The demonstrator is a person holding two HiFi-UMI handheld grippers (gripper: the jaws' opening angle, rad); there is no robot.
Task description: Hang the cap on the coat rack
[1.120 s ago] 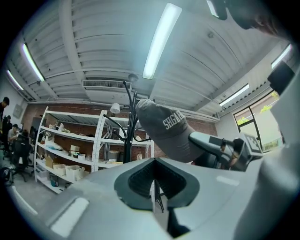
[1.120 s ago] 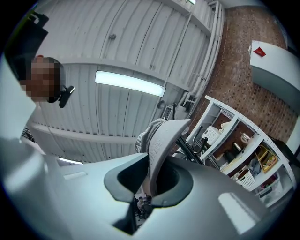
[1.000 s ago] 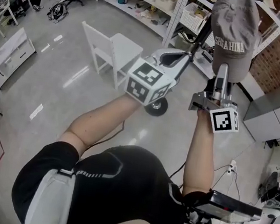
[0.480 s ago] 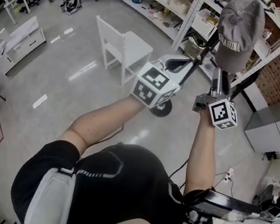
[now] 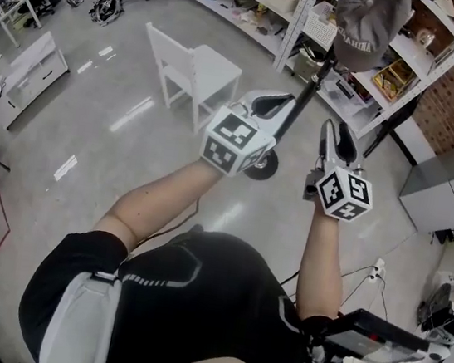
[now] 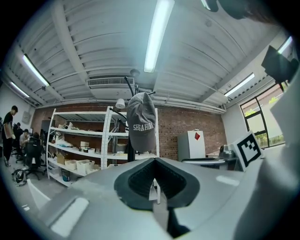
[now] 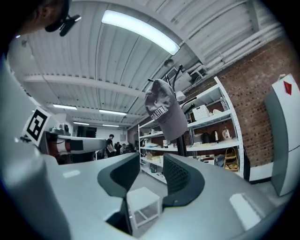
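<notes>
A grey cap [image 5: 368,24] with white lettering hangs on the top of the black coat rack [image 5: 303,103]; it also shows in the left gripper view [image 6: 141,119] and the right gripper view [image 7: 165,115]. My right gripper [image 5: 335,131] sits below the cap and apart from it. Its jaws [image 7: 151,160] have just opened off the cap, then narrowed a little, and stand open with nothing between them. My left gripper [image 5: 287,103] is beside the rack's pole, shut and empty [image 6: 154,160].
A white chair [image 5: 188,70] stands on the floor left of the rack's round base [image 5: 258,166]. White shelving [image 5: 332,32] with bins runs behind the rack. A grey cabinet [image 5: 453,183] is at the right, a low white bench [image 5: 24,77] at the left.
My right gripper let go of the cap and dropped below it. The cap stays on the rack's top. My left gripper sank slightly.
</notes>
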